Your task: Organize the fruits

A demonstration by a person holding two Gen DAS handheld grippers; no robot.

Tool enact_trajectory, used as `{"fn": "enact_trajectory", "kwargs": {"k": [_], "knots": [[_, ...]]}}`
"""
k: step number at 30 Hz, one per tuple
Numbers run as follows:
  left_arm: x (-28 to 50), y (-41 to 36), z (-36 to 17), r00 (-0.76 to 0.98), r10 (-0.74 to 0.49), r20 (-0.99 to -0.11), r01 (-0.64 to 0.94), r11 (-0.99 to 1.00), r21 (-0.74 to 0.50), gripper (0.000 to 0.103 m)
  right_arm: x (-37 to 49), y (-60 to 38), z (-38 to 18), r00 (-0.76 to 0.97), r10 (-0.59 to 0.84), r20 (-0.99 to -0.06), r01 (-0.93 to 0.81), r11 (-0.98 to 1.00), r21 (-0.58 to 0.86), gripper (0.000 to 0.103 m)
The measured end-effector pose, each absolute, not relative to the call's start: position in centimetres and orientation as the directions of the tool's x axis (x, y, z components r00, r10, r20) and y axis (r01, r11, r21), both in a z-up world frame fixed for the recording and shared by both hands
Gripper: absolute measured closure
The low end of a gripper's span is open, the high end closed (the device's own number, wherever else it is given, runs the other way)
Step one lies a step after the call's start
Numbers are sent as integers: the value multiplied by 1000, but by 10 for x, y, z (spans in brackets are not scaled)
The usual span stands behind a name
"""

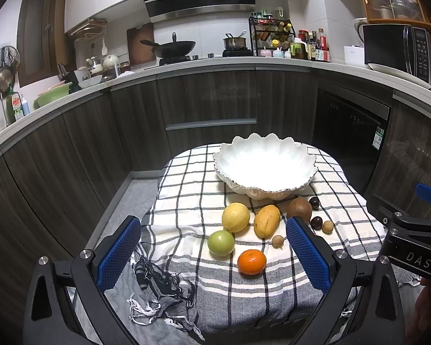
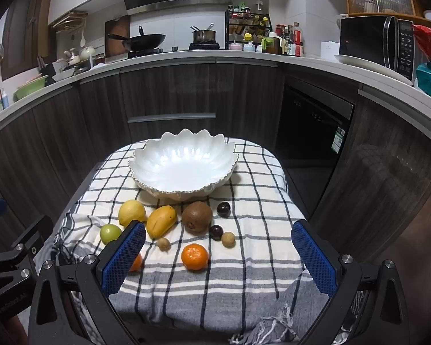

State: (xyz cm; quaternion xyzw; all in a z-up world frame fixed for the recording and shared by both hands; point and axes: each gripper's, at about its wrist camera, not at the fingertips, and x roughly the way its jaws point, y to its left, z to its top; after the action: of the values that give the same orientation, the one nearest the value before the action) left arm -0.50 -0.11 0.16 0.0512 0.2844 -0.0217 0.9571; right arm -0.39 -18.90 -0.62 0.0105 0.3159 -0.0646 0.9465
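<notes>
A white scalloped bowl (image 1: 265,169) (image 2: 184,164) stands empty at the far side of a checked cloth. In front of it lie a lemon (image 1: 235,217) (image 2: 131,212), a mango (image 1: 266,220) (image 2: 161,220), a brown kiwi (image 1: 299,208) (image 2: 196,220), a green apple (image 1: 220,243) (image 2: 110,233), a tangerine (image 1: 251,261) (image 2: 194,256), two dark plums (image 2: 223,209) (image 2: 216,232) and two small tan longans (image 2: 228,239) (image 2: 163,243). A second tangerine (image 2: 136,262) shows partly behind the right gripper's left finger. My left gripper (image 1: 212,254) and right gripper (image 2: 218,258) are both open and empty, held above the near fruits.
The checked cloth (image 2: 261,201) covers a small table; its fringed edge (image 1: 158,296) hangs at the near side. Dark kitchen cabinets (image 1: 209,106) and a dishwasher (image 2: 313,123) stand behind. The counter holds a wok (image 1: 173,47), a pot, bottles and a microwave (image 2: 376,43).
</notes>
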Motion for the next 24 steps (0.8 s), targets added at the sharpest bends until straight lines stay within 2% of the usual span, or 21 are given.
{"fn": "enact_trajectory", "kwargs": {"k": [24], "knots": [[-6,-3,2,836,-14,-549,73,994,85,0,-5,-191,-7,790,-117,-602,130,991,-21,0]]}}
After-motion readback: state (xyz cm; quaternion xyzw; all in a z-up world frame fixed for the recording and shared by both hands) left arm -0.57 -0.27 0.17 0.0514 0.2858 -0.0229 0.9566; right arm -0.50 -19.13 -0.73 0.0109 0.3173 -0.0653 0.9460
